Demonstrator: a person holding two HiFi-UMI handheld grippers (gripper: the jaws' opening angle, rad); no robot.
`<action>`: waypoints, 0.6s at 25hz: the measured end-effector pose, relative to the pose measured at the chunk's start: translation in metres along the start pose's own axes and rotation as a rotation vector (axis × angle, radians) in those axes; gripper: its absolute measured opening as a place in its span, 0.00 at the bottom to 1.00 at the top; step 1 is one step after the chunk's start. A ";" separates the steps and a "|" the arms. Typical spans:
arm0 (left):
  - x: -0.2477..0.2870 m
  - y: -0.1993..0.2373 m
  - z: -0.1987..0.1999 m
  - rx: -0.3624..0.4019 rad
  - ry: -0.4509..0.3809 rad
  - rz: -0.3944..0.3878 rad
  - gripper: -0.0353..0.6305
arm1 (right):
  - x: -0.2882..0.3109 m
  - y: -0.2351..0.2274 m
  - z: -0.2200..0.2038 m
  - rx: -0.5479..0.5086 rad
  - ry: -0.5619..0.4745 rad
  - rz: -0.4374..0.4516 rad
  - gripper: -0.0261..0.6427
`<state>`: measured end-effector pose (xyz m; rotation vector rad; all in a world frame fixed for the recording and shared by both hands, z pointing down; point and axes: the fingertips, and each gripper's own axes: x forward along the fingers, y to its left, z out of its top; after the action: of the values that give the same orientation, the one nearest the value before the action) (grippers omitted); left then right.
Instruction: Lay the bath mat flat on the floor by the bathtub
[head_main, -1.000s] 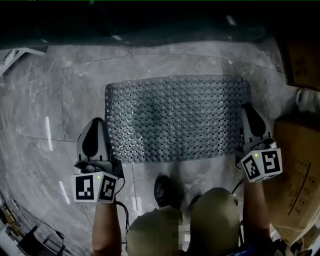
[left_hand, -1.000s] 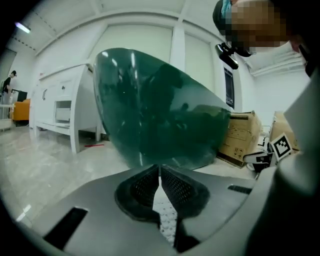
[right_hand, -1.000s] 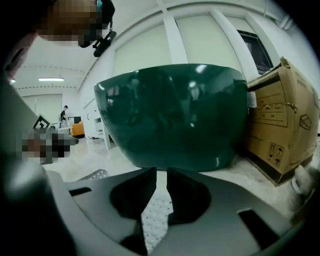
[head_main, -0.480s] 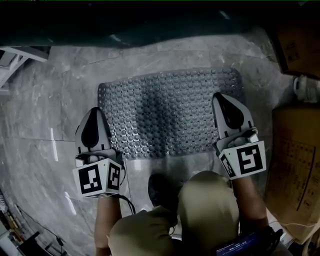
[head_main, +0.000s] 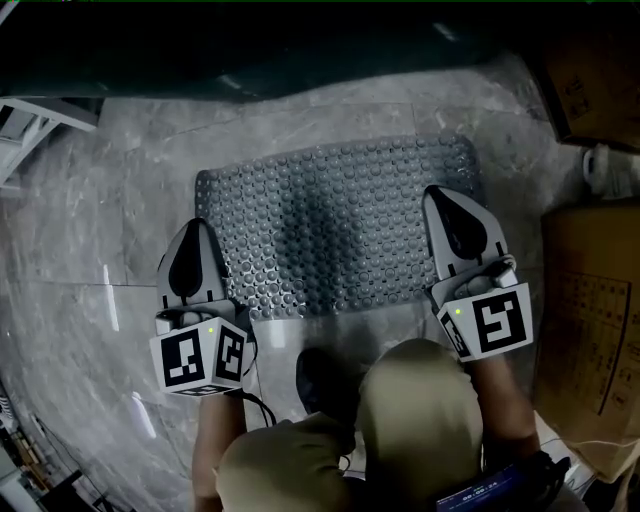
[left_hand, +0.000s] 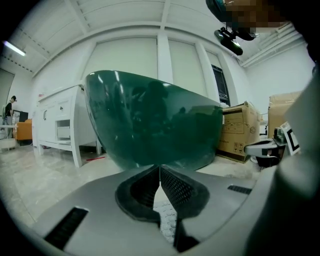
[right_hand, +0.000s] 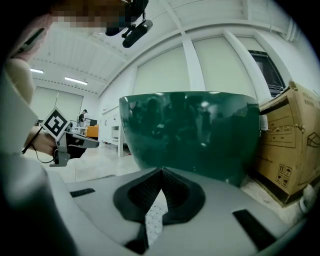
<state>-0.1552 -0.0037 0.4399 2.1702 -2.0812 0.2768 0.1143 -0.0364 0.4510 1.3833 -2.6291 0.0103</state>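
In front of the bathtub we see the bath mat flat. The left gripper and right gripper are closed tight and empty, at the mat's edge away from the bathtub.

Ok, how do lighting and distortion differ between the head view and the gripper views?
Head view: dim, its top edge almost black, glare streaks on the glossy grey marble floor, a shadow patch across the grey studded bath mat. Left and right gripper views: brightly lit, fisheye-bent, with reflections on the dark green bathtub.
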 end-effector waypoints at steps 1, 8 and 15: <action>0.001 -0.001 0.000 0.000 0.000 -0.003 0.11 | -0.001 0.000 0.001 -0.006 0.000 -0.001 0.07; 0.005 -0.009 -0.001 -0.002 -0.006 -0.022 0.11 | -0.007 -0.003 0.004 -0.017 -0.007 -0.010 0.06; 0.007 -0.014 -0.001 0.006 -0.010 -0.031 0.11 | -0.008 -0.007 0.004 -0.022 -0.011 -0.017 0.06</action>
<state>-0.1408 -0.0093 0.4432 2.2095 -2.0524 0.2693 0.1239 -0.0338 0.4451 1.4030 -2.6180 -0.0291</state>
